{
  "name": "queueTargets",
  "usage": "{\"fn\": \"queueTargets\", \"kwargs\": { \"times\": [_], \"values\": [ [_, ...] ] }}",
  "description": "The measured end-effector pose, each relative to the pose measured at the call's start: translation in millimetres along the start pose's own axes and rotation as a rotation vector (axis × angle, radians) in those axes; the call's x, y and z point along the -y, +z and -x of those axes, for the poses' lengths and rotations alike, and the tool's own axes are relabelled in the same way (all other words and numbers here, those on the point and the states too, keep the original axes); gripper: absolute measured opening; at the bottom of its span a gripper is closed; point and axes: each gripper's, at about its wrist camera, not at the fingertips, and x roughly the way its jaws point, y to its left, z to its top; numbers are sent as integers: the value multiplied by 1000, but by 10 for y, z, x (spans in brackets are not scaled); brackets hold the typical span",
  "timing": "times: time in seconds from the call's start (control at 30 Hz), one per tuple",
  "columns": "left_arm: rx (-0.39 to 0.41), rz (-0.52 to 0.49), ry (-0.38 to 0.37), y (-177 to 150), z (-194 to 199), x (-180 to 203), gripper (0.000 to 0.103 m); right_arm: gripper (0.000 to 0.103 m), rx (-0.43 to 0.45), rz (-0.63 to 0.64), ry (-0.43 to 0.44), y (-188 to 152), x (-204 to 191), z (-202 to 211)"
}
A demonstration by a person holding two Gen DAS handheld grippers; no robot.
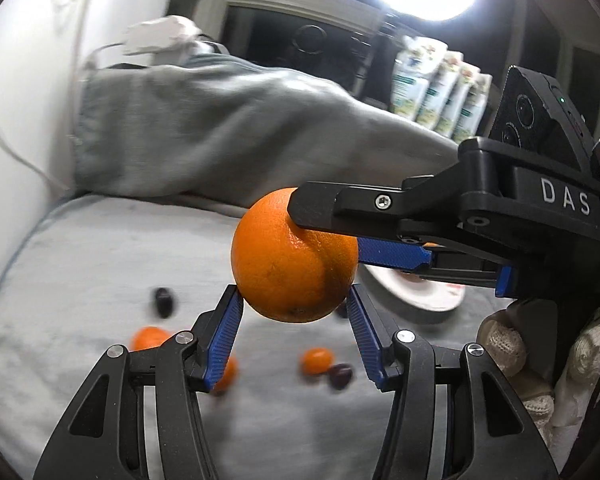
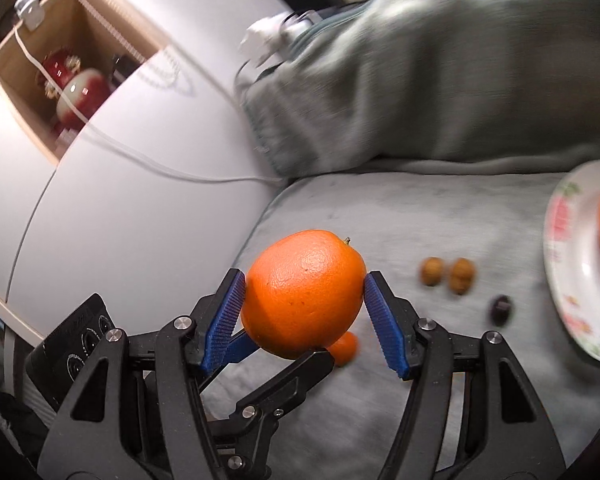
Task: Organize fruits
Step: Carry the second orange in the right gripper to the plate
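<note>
Both grippers, left [image 1: 295,300] & right [image 2: 305,290], are clamped on one big orange [image 2: 304,294], held up over the grey cushion [image 2: 420,380]. Plate [image 2: 568,276] has one orange already. Small fruits [image 1: 318,361] & nuts [image 2: 446,273] sit loose, so lots left imo.

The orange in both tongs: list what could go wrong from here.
1. The orange is pinched by the left tongs and the right tongs at once, well above the bed; if the hands drift apart it may slip and drop.
2. The small fruits lie loose below; a falling orange could scatter them.
3. The plate already holds another orange, so placing this one could knock it.
</note>
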Motion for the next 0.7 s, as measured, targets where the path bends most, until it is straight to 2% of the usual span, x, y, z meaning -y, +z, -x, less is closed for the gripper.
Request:
{"fn": "queueTargets", "kwargs": {
  "times": [0.33,0.7],
  "values": [
    [-50,-74,-105,22,-328,528,53,65,77,-79,-80,-127,474,544],
    [-105,-163,-175,10,-653,1033,53,65,150,-193,-126,-239,991,983]
  ]
}}
